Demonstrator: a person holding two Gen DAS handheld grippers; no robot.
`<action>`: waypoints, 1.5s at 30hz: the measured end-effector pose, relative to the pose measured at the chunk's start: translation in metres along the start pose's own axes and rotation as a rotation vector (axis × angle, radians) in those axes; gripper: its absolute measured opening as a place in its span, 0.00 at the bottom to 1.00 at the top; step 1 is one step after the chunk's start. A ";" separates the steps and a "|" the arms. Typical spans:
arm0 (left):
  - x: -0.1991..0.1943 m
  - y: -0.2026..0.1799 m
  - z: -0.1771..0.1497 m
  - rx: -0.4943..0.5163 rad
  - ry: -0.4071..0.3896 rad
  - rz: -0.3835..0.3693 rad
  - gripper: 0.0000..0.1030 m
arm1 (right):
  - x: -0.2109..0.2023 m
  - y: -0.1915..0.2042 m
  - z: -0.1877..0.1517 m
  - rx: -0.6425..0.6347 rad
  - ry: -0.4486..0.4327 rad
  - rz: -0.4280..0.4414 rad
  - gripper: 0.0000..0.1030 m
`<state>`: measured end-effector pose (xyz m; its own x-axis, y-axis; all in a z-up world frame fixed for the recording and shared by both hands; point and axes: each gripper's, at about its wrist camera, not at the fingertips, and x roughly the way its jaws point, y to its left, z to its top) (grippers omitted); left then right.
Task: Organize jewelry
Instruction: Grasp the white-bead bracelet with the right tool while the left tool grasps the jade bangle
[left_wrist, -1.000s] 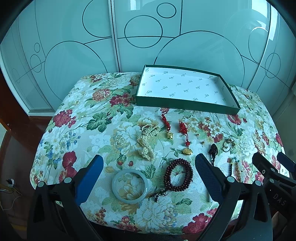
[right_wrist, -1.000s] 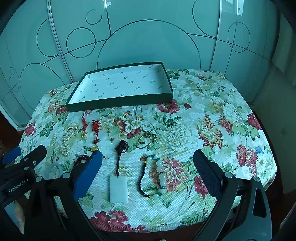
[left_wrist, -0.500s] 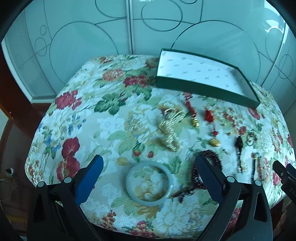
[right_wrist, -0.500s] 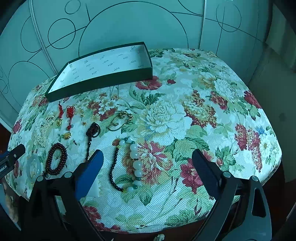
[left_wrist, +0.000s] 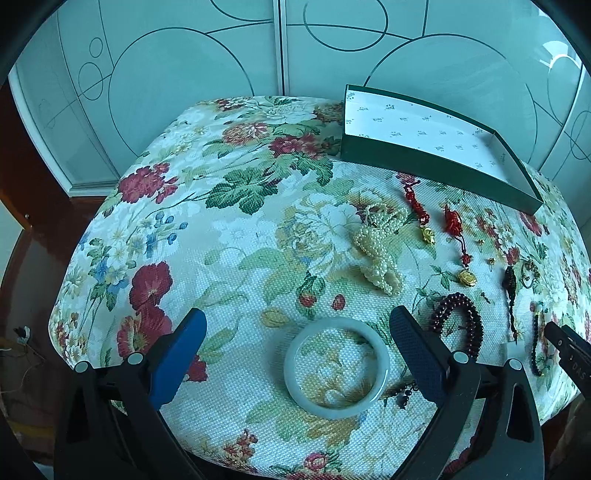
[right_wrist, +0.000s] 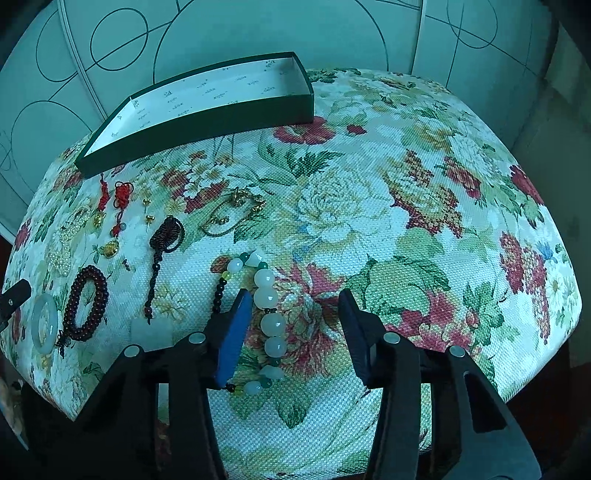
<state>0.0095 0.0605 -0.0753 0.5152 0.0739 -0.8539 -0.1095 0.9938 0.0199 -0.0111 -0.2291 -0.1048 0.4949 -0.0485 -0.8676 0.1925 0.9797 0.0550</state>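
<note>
A pale jade bangle (left_wrist: 292, 363) lies flat on the floral cloth. My left gripper (left_wrist: 295, 314) hangs open over it, and the ring sits between the two blue fingers, nearer the right one. In the right wrist view a bracelet of large white beads (right_wrist: 266, 297) on a dark bead string lies between the fingers of my right gripper (right_wrist: 294, 295). Its jaws are closing: the left finger (right_wrist: 236, 325) is against the beads and the right finger stands apart from them. A shallow green box (left_wrist: 424, 162) (right_wrist: 199, 122) with a white lining stands empty at the back.
More jewelry lies on the cloth: a pearl necklace (left_wrist: 380, 251), two red tassel charms (left_wrist: 456, 229), a dark red bead bracelet (left_wrist: 458, 325) (right_wrist: 86, 302), a black cord pendant (right_wrist: 166, 236) and a gold chain (right_wrist: 236, 210). The cloth drops off at the near edge.
Both grippers have sunk toward the cloth. The bangle now lies between the left fingers. The right jaws have narrowed, with the white bead bracelet between them.
</note>
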 end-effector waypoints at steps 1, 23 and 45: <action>0.001 0.000 0.000 0.000 0.001 0.001 0.96 | 0.000 0.000 0.000 -0.002 -0.004 -0.003 0.43; 0.006 0.009 -0.010 -0.008 0.023 -0.026 0.96 | -0.002 0.001 0.000 -0.005 -0.046 -0.004 0.13; 0.027 -0.010 -0.027 0.041 0.073 -0.035 0.96 | -0.001 0.000 -0.001 0.007 -0.041 0.022 0.13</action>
<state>0.0016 0.0500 -0.1125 0.4546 0.0340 -0.8901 -0.0568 0.9983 0.0091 -0.0130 -0.2288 -0.1046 0.5336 -0.0347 -0.8450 0.1867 0.9793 0.0777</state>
